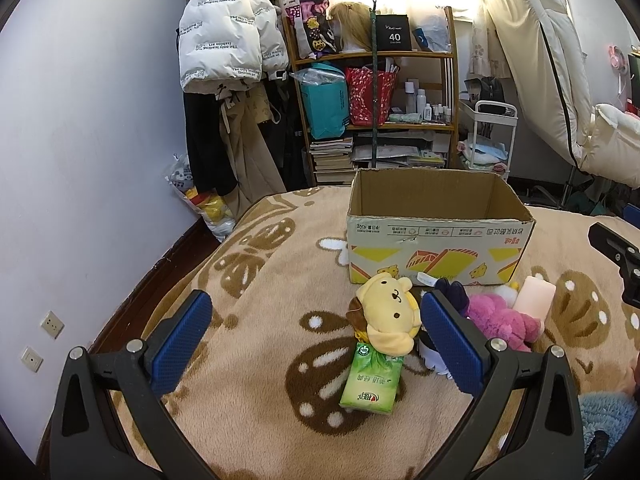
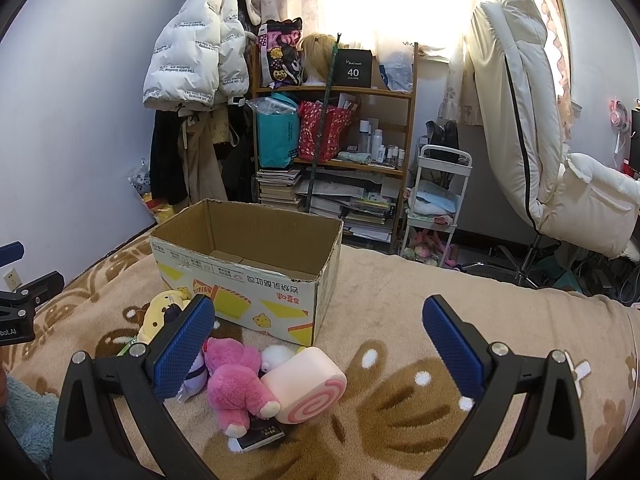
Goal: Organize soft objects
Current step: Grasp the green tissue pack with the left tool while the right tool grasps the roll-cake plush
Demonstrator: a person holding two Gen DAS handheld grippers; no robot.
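The left gripper [image 1: 316, 340] hangs above the blanket [image 1: 256, 312] with its blue pads spread wide and nothing between them. Straight ahead of it lies the yellow dog plush [image 1: 386, 316], its lower half draped over the far end of a green tissue pack [image 1: 370, 384]. Just right of those, partly behind the right-hand pad, sits a dark purple plush [image 1: 454, 294], then the pink plush [image 2: 236, 376] leaning against the pink swirl cushion [image 2: 306, 384], with a small white plush [image 2: 276, 356] tucked behind them. What looks like a small dark packet [image 2: 260, 436] peeks out under the pink plush; the view is too poor to be sure. The right gripper [image 2: 318, 346] is likewise spread and empty, hovering near the swirl cushion. The cardboard box [image 1: 436, 256] stands open on the far side of the pile, nothing visible inside.

For a first pick, the yellow plush suits the left gripper: come down on its head, close across the narrow width, and lift clear so the tissue pack stays behind, then carry it over the near wall of the box.
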